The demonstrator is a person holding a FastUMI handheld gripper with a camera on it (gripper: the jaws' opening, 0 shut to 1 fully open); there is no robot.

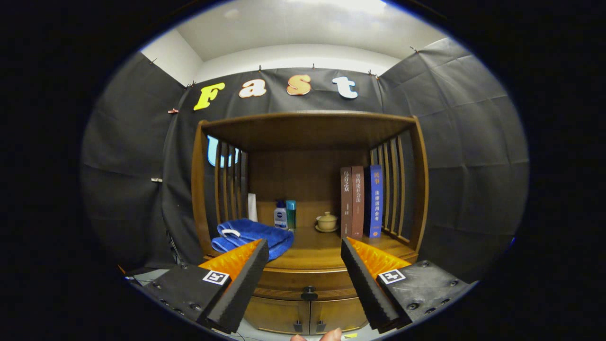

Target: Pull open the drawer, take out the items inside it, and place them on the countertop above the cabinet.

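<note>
- The three books (359,201) at the right end of the surface (312,248) carry writing on their spines, too small to make out; two spines are brown and one is blue.
- A small bottle (280,215) with a blue label stands near the back of the surface, with a teal container (290,214) touching its right side; the label print is too small to tell.
- Each finger base of the hand-held gripper (305,253) bears a square black-and-white marker.
- The hand-held gripper is spread wide, its fingers holding nothing and touching nothing.
- The drawer (307,283) sits shut just under the surface, and its dark round knob (309,292) lies between the two fingers, beyond them.
- Below the drawer are two cabinet doors (310,315) with small dark pulls at their meeting edges.
- A folded blue towel (253,237) lies on the left part of the surface, just beyond the left finger, with a white upright item (252,207) behind it.
- A small lidded ceramic cup (327,221) on a saucer stands between the teal container and the books.
- Slatted wooden sides and a wooden top enclose the surface.
- A fingertip of a person (330,335) shows below the cabinet doors.
</note>
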